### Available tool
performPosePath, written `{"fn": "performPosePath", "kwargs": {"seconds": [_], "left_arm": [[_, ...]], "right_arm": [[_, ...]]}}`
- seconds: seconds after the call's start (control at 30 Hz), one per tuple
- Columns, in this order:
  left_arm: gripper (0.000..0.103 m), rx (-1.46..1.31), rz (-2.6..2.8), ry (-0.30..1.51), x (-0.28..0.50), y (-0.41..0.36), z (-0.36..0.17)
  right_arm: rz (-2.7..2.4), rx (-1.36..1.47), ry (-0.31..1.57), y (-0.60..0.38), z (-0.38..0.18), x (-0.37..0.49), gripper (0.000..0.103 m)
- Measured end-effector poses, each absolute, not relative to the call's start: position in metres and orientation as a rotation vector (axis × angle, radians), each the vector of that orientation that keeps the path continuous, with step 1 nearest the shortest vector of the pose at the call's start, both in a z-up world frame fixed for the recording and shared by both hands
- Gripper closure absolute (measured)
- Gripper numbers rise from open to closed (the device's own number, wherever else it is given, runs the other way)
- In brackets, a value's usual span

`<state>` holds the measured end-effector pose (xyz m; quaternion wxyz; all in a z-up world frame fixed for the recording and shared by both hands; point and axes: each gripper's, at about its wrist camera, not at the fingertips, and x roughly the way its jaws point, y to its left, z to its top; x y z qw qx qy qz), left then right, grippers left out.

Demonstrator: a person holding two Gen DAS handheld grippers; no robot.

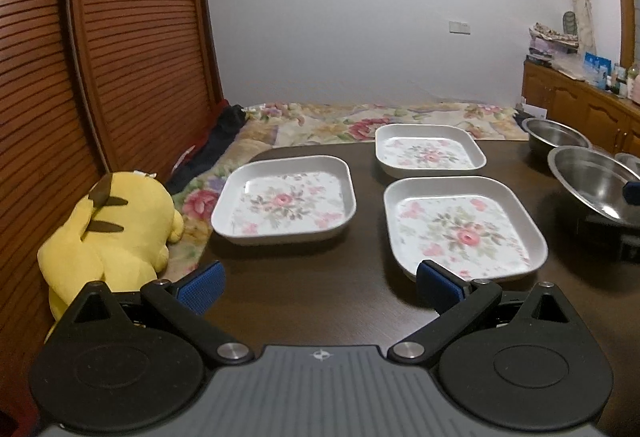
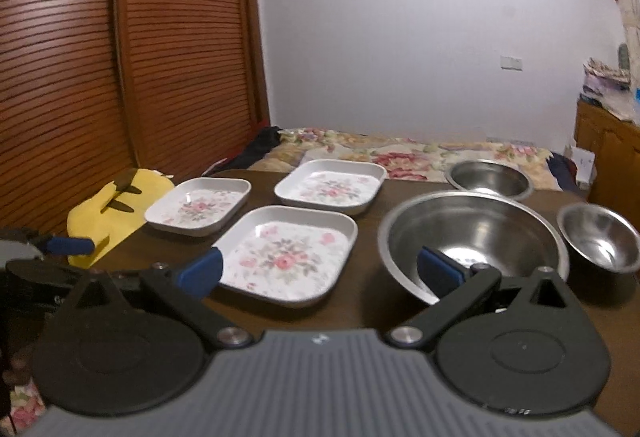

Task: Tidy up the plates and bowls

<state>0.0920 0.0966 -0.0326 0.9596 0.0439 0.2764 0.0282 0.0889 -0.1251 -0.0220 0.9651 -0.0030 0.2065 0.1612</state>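
3 floral plates (image 2: pixel 288 257) and 3 steel bowls (image 2: pixel 472 237) (plates left, bowls right) sit apart on the desk (image 1: pixel 320 277); left gripper (image 1: pixel 318 283) and right gripper (image 2: pixel 320 271) hover spread, empty.

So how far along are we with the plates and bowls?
Nothing looks stacked yet. Three floral plates lie apart on the table, and three steel bowls, large, far and small, sit separately. Nothing is in hand: the left tongs and right tongs are both open and empty. All the gathering is left.
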Motion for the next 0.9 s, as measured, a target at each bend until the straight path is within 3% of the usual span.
{"fn": "performPosePath", "kwargs": {"seconds": [0.23,0.43,0.53,0.63,0.73,0.9], "left_arm": [[0.0,0.059,-0.001,0.579,0.114,0.109,-0.039],[0.007,-0.007,-0.092,0.613,0.131,0.11,-0.045],[0.013,-0.028,-0.114,0.626,0.14,0.109,-0.05],[0.018,-0.056,-0.149,0.638,0.148,0.107,-0.053],[0.029,-0.064,-0.164,0.647,0.154,0.103,-0.056],[0.046,-0.078,-0.189,0.658,0.163,0.099,-0.062]], "right_arm": [[0.378,-0.03,0.467,-0.104,-0.032,0.109,0.0],[0.372,-0.038,0.516,-0.096,-0.044,0.124,0.001],[0.368,-0.039,0.536,-0.094,-0.049,0.129,0.013],[0.369,-0.042,0.539,-0.093,-0.052,0.13,0.013],[0.365,-0.035,0.547,-0.091,-0.055,0.133,0.013],[0.35,-0.026,0.554,-0.089,-0.061,0.139,0.022]]}}
